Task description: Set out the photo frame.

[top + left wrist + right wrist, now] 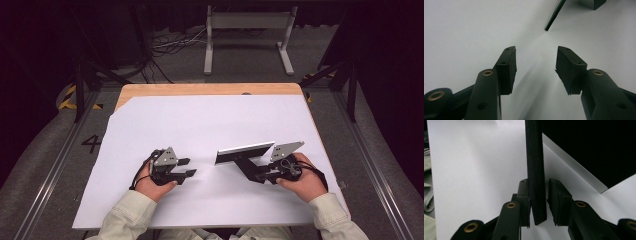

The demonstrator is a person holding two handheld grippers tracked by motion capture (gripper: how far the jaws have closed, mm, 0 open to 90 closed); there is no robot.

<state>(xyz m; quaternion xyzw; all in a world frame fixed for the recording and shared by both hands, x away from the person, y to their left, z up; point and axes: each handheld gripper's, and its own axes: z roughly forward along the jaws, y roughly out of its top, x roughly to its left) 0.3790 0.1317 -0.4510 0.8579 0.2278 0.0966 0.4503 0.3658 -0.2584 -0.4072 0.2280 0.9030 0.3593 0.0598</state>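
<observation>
Your sleeves are pale beige-green cloth, cuffs gathered at the wrists, as seen from the high view. Each hand carries a matte black claw: your left claw wears a grey three-cornered plate studded with small screws, and a black cable loops back along the wrist. Your right claw bears a matching grey plate. Up close, the black links show brass-ringed pivots and blocky square pads with small screw holes.
</observation>
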